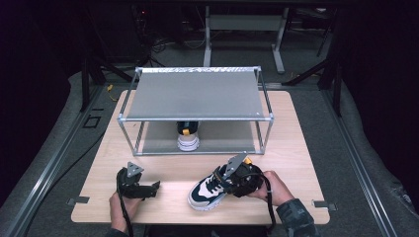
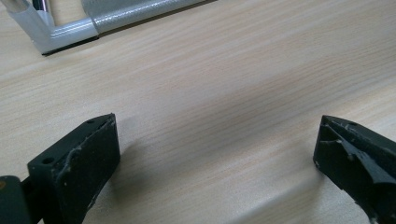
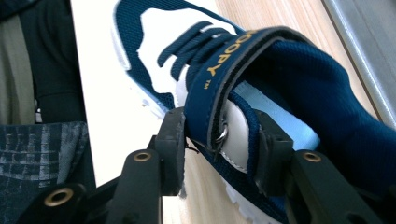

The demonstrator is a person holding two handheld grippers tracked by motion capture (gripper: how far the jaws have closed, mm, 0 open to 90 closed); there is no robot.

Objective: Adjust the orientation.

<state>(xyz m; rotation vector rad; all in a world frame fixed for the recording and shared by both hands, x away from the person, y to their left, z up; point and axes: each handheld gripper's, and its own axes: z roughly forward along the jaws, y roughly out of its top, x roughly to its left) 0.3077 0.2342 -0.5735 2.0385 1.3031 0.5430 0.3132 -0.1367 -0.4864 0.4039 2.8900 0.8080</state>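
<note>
My right gripper (image 3: 217, 149) is clamped on the shoe (image 1: 210, 190) at the ankle, its jaws pinching the strap and the padded collar beneath it. The shoe lies near the desk's (image 1: 296, 148) front edge, toe toward me, heel toward the rack (image 1: 195, 94). My left gripper (image 2: 217, 154) hovers wide open over bare wood, holding nothing.

My worry is the grip itself. I have hold of soft stuff, a flexible strap over foam padding, so if I lift, the shoe may sag, swing toe-down, or slide out as the strap peels back. A swinging sole could also clip the rack's front rail if I carry it toward the lower shelf, where the other shoe (image 1: 188, 138) already stands with little headroom under the top sheet.

The shoe is navy mesh with white, smooth panels, dark flat laces and a thick white sole; gold lettering runs along the strap, and a small metal ring sits under it. The rack is grey, slim metal tubing with flat matte shelves. The desk is pale wood grain, smooth, with rounded corners.
</note>
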